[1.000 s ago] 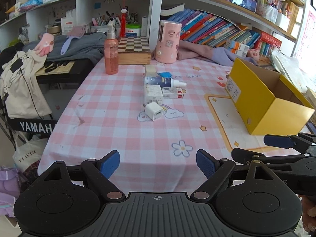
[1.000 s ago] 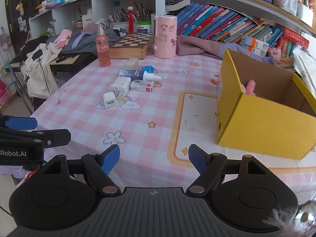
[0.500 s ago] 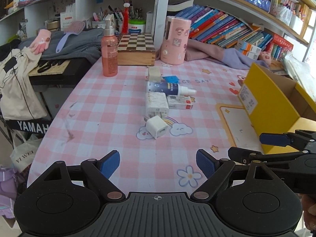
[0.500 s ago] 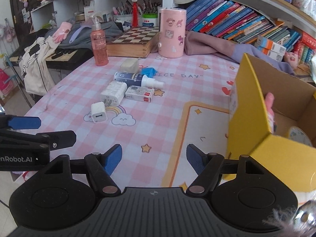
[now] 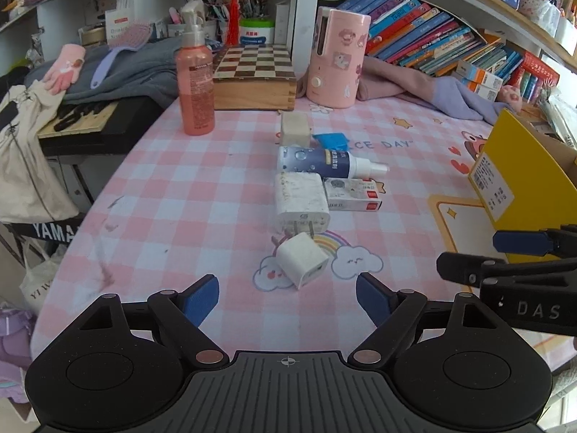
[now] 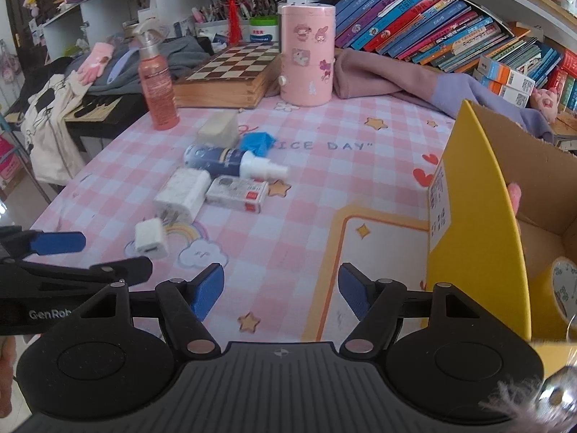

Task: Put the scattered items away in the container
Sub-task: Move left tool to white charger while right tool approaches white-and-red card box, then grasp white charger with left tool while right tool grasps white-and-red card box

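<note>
A: Left gripper (image 5: pixel 287 297), position relative to the items?
B: It hovers over the near edge of the table (image 5: pixel 173 195), jaws spread wide, nothing between them. The small white charger cube (image 5: pixel 302 259) lies just beyond the fingertips, roughly centred on the gap. Behind it, in a line toward the far edge: the larger white plug adapter (image 5: pixel 301 202), the red-and-white carton (image 5: pixel 353 199) touching its right side, the navy spray bottle (image 5: pixel 324 161) lying flat, then a beige block (image 5: pixel 295 129) and a blue scrap (image 5: pixel 330 140).

A: Right gripper (image 6: pixel 281 290)?
B: Jaws closing, nothing between them, only tablecloth below. The yellow box (image 6: pixel 476 223) stands just to its right, at the table's right edge, open side up; a roll of tape (image 6: pixel 562 288) sits inside and a pink object shows at the inner wall.

A: Change from the earlier frames?
B: Both grippers have come forward and slightly down. The cluster sits larger and closer in the left wrist view; the charger cube was well ahead of the left fingertips, now near. The right jaws stand narrower than before. The items themselves have not shifted.

A: Look of the cube?
B: White, rounded corners, tilted at an angle to the checks, a slot on its near-right face, resting on a cloud print beside a rainbow.
</note>
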`<control>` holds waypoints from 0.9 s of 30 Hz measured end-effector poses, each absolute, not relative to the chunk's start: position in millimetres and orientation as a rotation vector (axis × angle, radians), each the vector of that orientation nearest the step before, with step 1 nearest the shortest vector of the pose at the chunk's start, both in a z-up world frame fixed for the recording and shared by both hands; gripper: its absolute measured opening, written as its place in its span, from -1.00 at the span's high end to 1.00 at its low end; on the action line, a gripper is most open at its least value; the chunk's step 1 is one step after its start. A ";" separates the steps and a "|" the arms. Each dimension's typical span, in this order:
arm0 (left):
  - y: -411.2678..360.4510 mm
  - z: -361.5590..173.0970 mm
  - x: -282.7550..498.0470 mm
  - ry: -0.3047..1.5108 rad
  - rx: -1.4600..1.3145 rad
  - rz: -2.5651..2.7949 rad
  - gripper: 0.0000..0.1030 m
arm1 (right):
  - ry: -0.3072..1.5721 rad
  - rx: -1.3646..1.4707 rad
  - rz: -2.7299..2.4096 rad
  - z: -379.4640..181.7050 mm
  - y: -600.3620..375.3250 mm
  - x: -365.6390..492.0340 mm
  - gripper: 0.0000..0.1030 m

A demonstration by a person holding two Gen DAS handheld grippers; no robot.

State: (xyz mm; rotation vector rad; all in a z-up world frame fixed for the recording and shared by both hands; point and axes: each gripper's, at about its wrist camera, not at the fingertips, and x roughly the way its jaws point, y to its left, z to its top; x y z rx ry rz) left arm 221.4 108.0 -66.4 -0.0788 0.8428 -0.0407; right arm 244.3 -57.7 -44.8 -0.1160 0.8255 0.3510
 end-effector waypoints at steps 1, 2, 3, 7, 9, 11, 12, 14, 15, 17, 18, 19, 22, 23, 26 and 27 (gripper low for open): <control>106.6 -67.7 224.9 0.842 -0.077 -0.045 -0.64 | 0.824 -0.115 0.346 -44.5 -58.3 247.4 -0.34; 104.9 -69.4 228.7 0.843 -0.074 -0.049 -0.63 | 0.824 -0.114 0.342 -44.4 -58.8 250.3 -0.34; 103.9 -71.2 232.6 0.844 -0.071 -0.051 -0.62 | 0.823 -0.112 0.338 -44.3 -59.3 253.2 -0.34; 100.4 -77.7 246.8 0.865 -0.063 -0.051 -0.46 | 0.824 -0.106 0.329 -44.7 -60.0 262.4 -0.34; 101.3 -80.8 252.7 0.880 -0.077 -0.050 -0.37 | 0.830 -0.106 0.330 -45.7 -59.5 267.1 -0.34; 101.1 -83.9 257.2 0.892 -0.083 -0.050 -0.26 | 0.837 -0.105 0.333 -47.1 -57.9 272.1 -0.34; 100.4 -84.3 258.4 0.887 -0.076 -0.047 -0.22 | 0.839 -0.104 0.336 -47.8 -56.7 274.7 -0.34; 98.8 -84.5 261.0 0.882 -0.066 -0.047 -0.02 | 0.844 -0.101 0.343 -49.0 -53.7 280.0 -0.34; 98.4 -84.2 262.0 0.879 -0.060 -0.048 0.07 | 0.846 -0.100 0.348 -49.6 -51.8 282.7 -0.34; 99.7 -83.1 262.9 0.882 -0.058 -0.055 0.31 | 0.852 -0.097 0.359 -50.9 -46.7 288.6 -0.34; 101.5 -82.7 262.4 0.886 -0.062 -0.058 0.32 | 0.854 -0.096 0.365 -51.5 -43.4 291.4 -0.34; 103.8 -82.3 260.6 0.890 -0.066 -0.055 0.32 | 0.856 -0.096 0.372 -52.2 -39.9 294.3 -0.34; 113.7 -80.9 254.2 0.901 -0.083 -0.028 0.32 | 0.863 -0.097 0.380 -55.8 -28.2 304.0 -0.34; 117.6 -79.9 252.2 0.903 -0.088 -0.018 0.32 | 0.867 -0.097 0.378 -57.7 -24.2 307.6 -0.34; 127.7 -75.2 246.3 0.903 -0.106 0.009 0.32 | 0.880 -0.091 0.363 -63.9 -12.6 318.2 -0.34; 130.7 -73.9 244.4 0.905 -0.110 0.016 0.32 | 0.880 -0.089 0.364 -65.4 -9.3 321.1 -0.34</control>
